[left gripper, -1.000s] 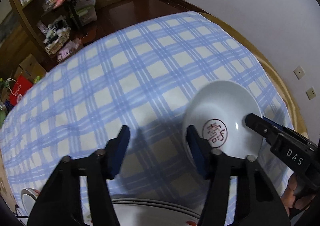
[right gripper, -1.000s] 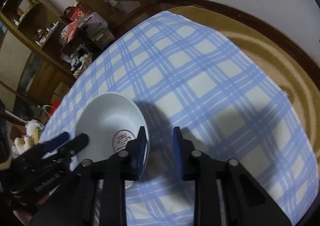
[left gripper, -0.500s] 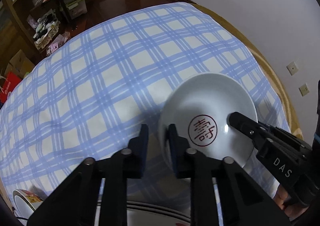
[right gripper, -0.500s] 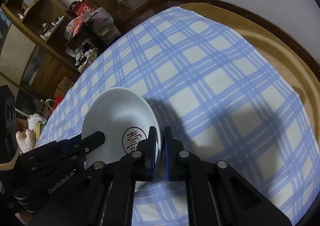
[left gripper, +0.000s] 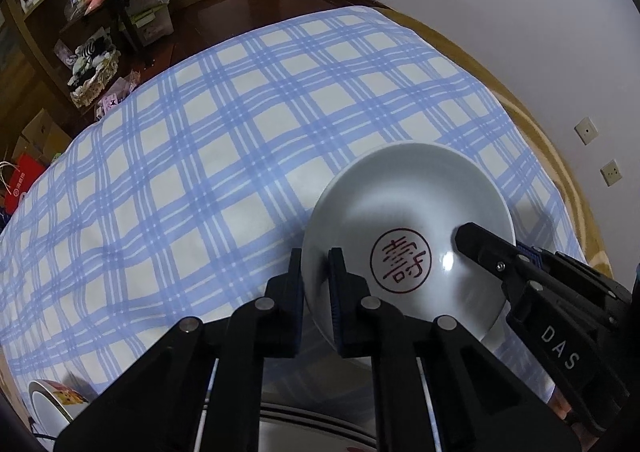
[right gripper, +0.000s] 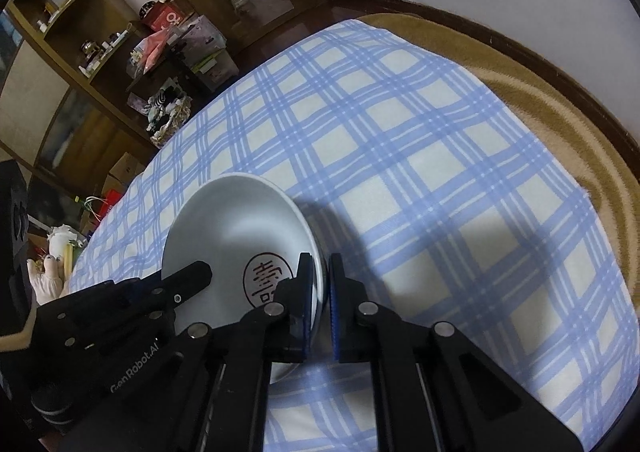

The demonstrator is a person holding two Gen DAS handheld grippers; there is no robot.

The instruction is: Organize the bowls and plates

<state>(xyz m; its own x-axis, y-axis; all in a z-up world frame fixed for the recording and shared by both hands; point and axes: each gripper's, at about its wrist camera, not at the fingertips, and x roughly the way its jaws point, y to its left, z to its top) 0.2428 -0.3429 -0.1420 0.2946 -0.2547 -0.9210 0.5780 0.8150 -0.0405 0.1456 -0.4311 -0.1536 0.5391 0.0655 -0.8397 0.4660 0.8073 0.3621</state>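
Because the white bowl [left gripper: 408, 220] is pinched at opposite rims, the left claw [left gripper: 316, 292] closing on its left edge and the right claw [right gripper: 320, 292] clamped on its right, it sits squarely between both hands, over the checked tabletop [left gripper: 224, 156]. A stack of plates [left gripper: 320, 424] lies just below the left claw, nearer the person, likely where the bowl is bound

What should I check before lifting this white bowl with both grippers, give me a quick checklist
1. Left gripper on the white bowl: jaws closing, pads already astride the near-left rim: ok.
2. Right gripper on the opposite rim: shut on it: ok.
3. Grips on opposite sides, so the load looks balanced: ok.
4. Bowl empty, only the red emblem inside: ok.
5. Bowl clear of the checked tablecloth: cannot tell.
6. Stacked plates lie just below the left gripper; clearance cannot be judged: cannot tell.
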